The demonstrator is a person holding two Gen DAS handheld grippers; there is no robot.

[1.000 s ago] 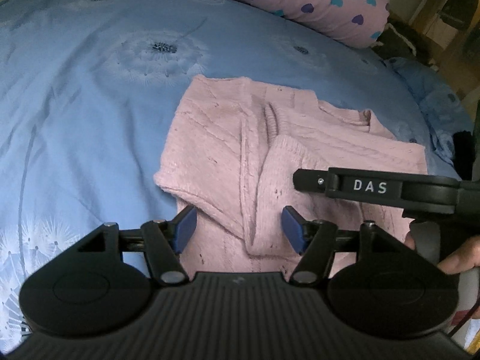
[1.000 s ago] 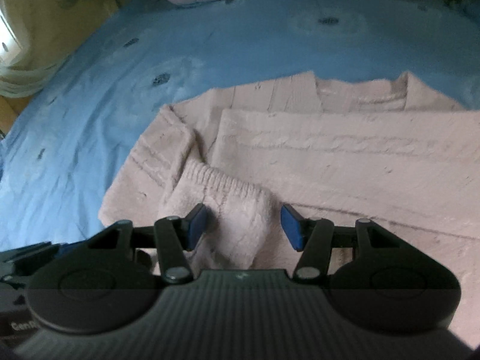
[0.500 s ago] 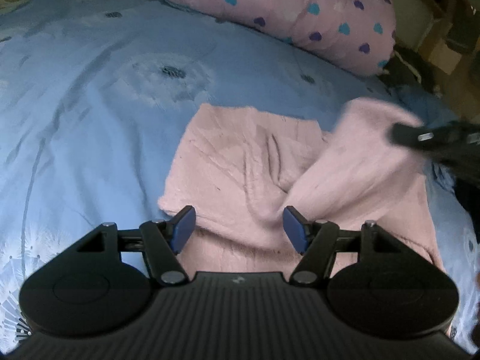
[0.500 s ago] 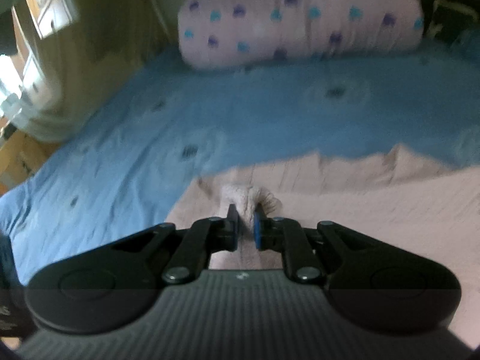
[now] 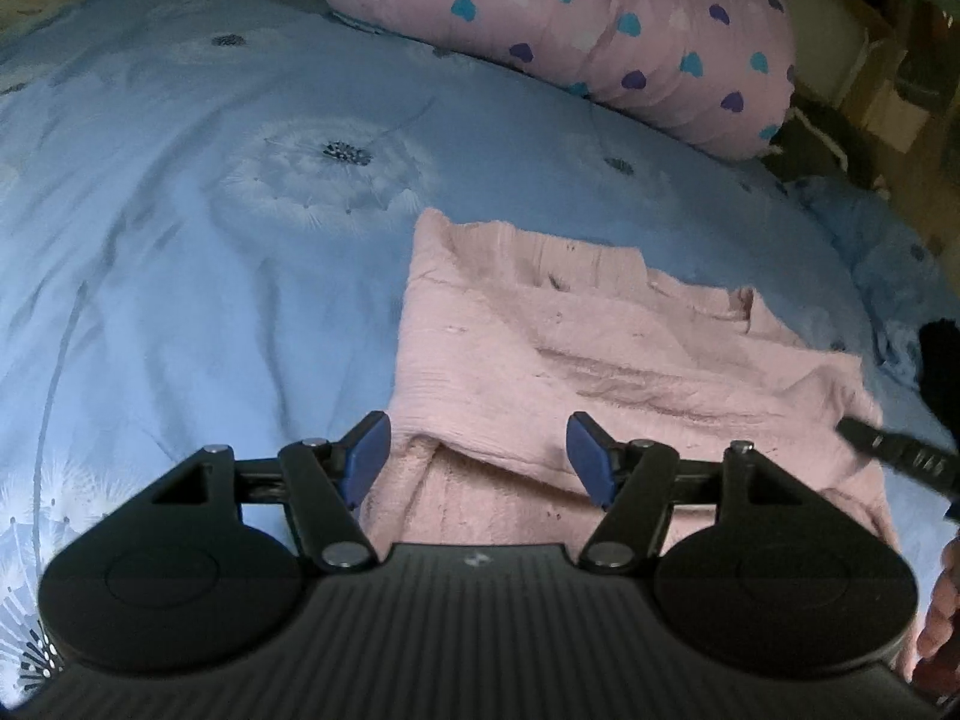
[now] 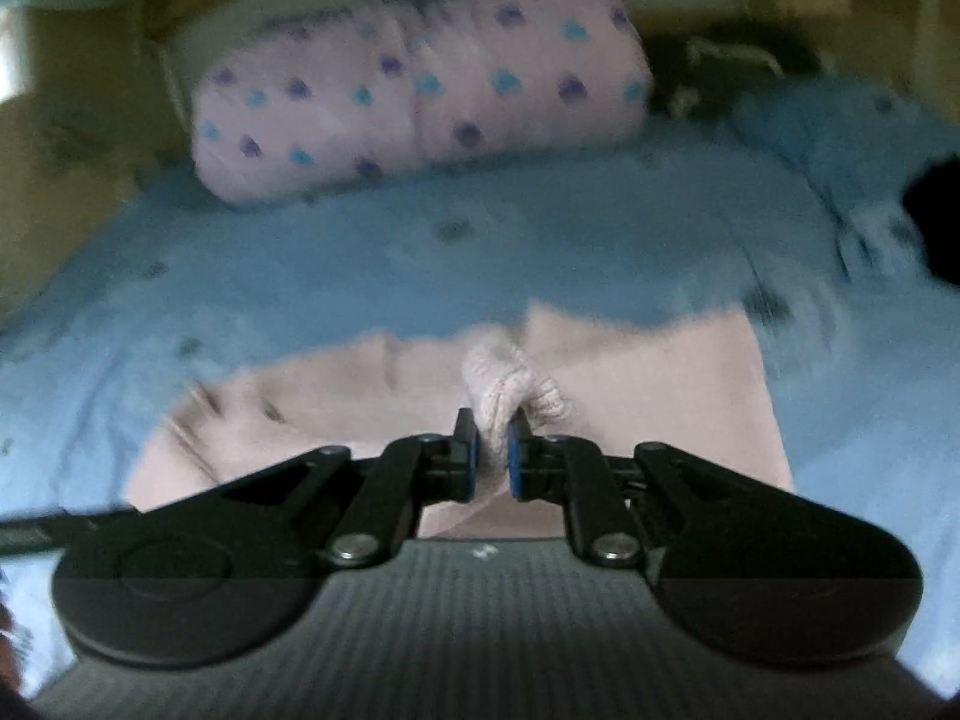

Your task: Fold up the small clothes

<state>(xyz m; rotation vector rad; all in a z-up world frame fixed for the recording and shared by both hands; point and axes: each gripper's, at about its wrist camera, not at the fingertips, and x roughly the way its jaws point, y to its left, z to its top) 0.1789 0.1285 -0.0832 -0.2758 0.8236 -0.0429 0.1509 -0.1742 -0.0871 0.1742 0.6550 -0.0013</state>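
blue bed [image 5: 180, 240], r gripper [image 6: 492, 459] angled down, pinching sweater cuff [image 6: 510, 384]

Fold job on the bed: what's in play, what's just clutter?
In play:
- pink knit sweater
- right gripper, shut on its ribbed sleeve cuff
- left gripper, open

Lying about:
- pink heart-print pillow
- blue dandelion-print bedsheet

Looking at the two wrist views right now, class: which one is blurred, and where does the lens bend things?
Right wrist view: motion-smeared; the heart-print pillow and the pink sweater are soft, while the right gripper stays fairly crisp. Left wrist view: mostly sharp; the blue bedsheet curves toward the edges, and light is dim.
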